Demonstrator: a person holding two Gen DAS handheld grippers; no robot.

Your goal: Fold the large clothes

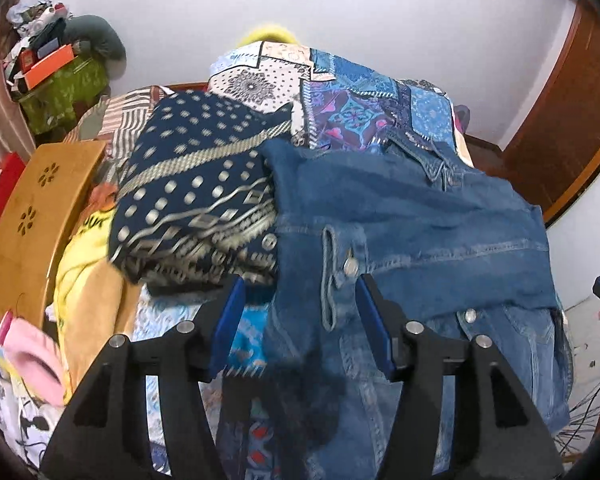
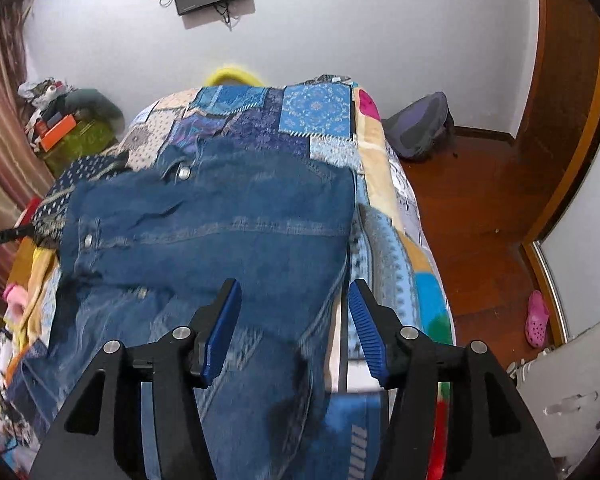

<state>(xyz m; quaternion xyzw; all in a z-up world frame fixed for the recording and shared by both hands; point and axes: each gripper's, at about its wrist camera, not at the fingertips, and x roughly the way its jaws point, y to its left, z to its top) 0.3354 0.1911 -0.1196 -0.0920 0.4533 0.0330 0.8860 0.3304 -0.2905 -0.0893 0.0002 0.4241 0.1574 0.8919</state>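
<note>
A blue denim jacket (image 1: 420, 216) lies spread on the bed, its cuff and metal buttons toward me in the left wrist view. My left gripper (image 1: 300, 280) hovers open over its left edge, blue pads apart, the cloth lying below them and not pinched. In the right wrist view the same jacket (image 2: 220, 220) fills the middle. My right gripper (image 2: 294, 282) stands open above its right edge, and nothing is clamped between its ribbed pads. A folded navy cloth with silver dots (image 1: 196, 200) rests against the jacket's left side.
A patchwork blanket (image 2: 316, 116) covers the bed. A wooden board (image 1: 40, 208), yellow cloth (image 1: 80, 264) and a pink item (image 1: 32, 356) crowd the left side. On the wooden floor to the right lie a grey backpack (image 2: 424, 128) and a pink shoe (image 2: 536, 320).
</note>
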